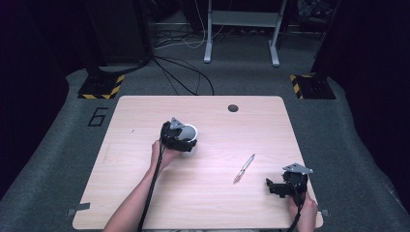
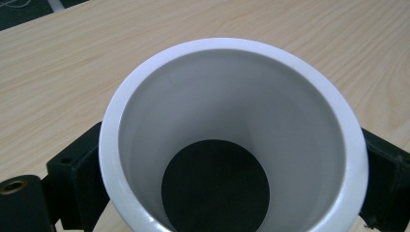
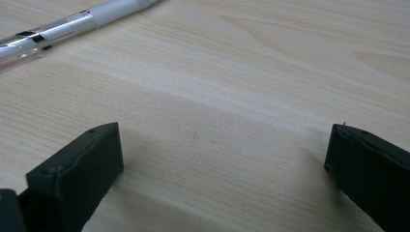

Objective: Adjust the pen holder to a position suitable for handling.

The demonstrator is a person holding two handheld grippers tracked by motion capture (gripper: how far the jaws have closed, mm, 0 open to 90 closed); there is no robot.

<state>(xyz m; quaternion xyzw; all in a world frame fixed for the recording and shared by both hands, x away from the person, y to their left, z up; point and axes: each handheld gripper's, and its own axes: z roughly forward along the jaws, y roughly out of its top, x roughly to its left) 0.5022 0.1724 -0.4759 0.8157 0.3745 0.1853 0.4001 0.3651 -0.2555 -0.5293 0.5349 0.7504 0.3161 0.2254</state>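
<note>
The left gripper (image 1: 180,137) clasps a white cup (image 2: 232,140) from both sides, a jaw against each wall, near the middle of the desk (image 1: 145,111) and a little toward its left edge. The cup looks upright and empty, its mouth open, probably steadied so something can go in. A pen (image 1: 244,168) lies flat, right of centre, well apart from the cup. The right gripper (image 1: 280,186) sits low near the front right corner, jaws spread wide and empty, with the pen (image 3: 72,24) just ahead, likely lined up to pick it.
</note>
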